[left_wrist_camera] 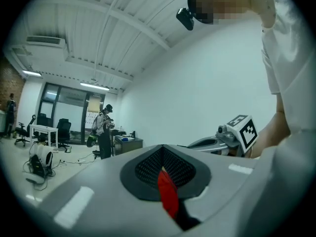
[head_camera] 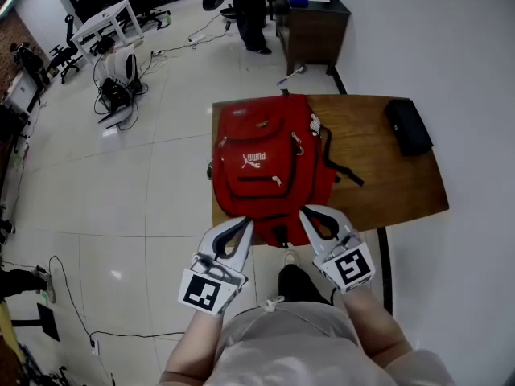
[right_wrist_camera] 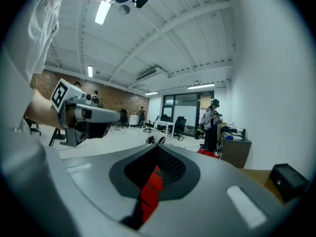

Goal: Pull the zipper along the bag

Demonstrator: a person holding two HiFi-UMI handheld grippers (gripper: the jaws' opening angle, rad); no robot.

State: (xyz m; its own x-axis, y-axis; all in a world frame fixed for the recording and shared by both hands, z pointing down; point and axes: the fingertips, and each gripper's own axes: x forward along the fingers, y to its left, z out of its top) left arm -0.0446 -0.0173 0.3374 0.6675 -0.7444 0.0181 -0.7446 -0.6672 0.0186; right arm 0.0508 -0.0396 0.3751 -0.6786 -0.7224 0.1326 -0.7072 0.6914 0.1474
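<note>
The left gripper's point(left_wrist_camera: 163, 151) fingers point(left_wrist_camera: 94, 191) are clenched, tips meeting, with only a thin slit left between them. A red sliver shows in that slit. It may be pinched fabric or just the bag seen beyond; the view does not settle which. The right gripper's point(right_wrist_camera: 159, 152) fingers point(right_wrist_camera: 237, 181) are clenched in the same way, with the same red strip in their slit.

In the head view both grippers are held side by side in front of the person's body, apart from each other. Their tips are at the near end of the bag point(head_camera: 269, 163), the left one at its near left corner and the right one at its near right corner.

The bag is a red backpack lying flat, front side up, on the left part of a brown tabletop point(head_camera: 378, 175). Its near end reaches the tabletop's near edge. A dark zipper point(head_camera: 261, 178) crosses its front pocket, and a black strap point(head_camera: 344, 170) trails off its right side. A black case point(head_camera: 408, 125) lies well apart at the far right. Beyond the tabletop, a person point(head_camera: 249, 10) stands on the floor point(head_camera: 161, 175).
</note>
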